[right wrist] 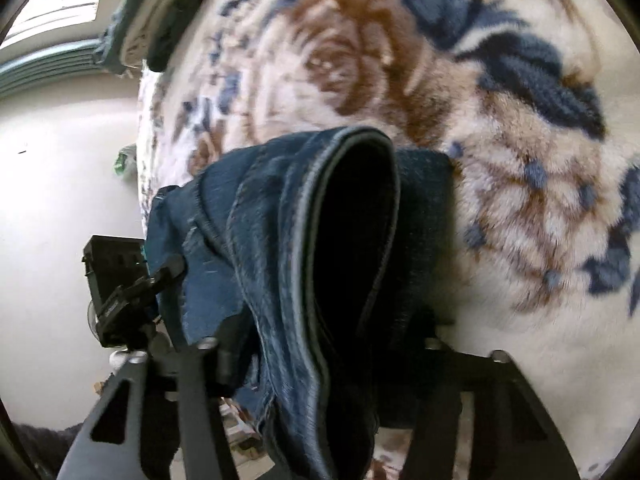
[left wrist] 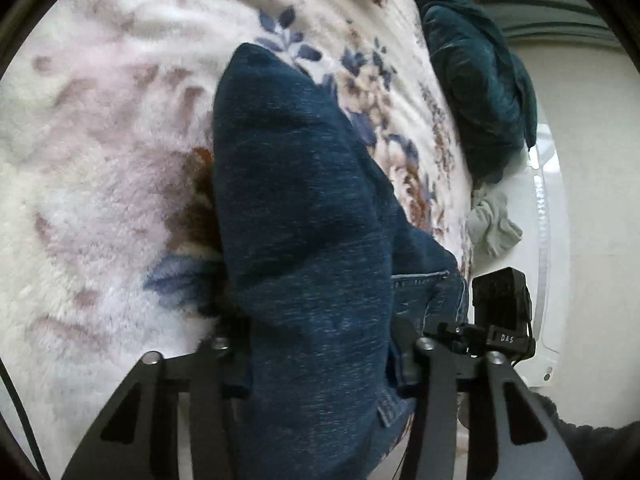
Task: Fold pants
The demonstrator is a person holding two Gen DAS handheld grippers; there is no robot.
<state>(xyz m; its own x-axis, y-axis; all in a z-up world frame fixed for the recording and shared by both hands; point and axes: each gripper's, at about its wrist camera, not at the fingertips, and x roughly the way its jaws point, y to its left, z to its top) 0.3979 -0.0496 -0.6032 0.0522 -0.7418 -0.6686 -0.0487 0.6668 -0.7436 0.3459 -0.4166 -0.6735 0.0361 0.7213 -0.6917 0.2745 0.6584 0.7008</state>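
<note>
Denim, dark blue: the pants (left wrist: pixel 304 240) are lifted off the bed, bunched between both grippers and hanging above a plush floral blanket (left wrist: pixel 100 160).

Left gripper (left wrist: pixel 320 364): clenched on the pants. Fabric fills the whole gap between its black fingers (left wrist: pixel 432 392) and runs forward as a thick fold. A pocket seam shows at the right edge of the fold, near the right-hand finger.

Right gripper (right wrist: pixel 316 360): also clamped on the pants (right wrist: pixel 280 240). From its camera, a rolled edge with a pale seam loops up and over, forming a dark hollow in front of the lens. Denim drapes down on both sides of the gripper and hides its right finger tip; the left finger (right wrist: pixel 200 380) is visible, touching the fabric.

Each wrist view catches the other gripper's black body just beside the pants, so the two grippers sit close together.

Blanket under the pants is cream with brown and blue flower print (right wrist: pixel 520 120), blurred in both views. On the far side of the bed lies a teal garment pile (left wrist: pixel 480 80), with a small grey-green cloth (left wrist: pixel 494 224) near it at the bed's edge. Pale floor (right wrist: pixel 60 200) shows beyond the bed.
</note>
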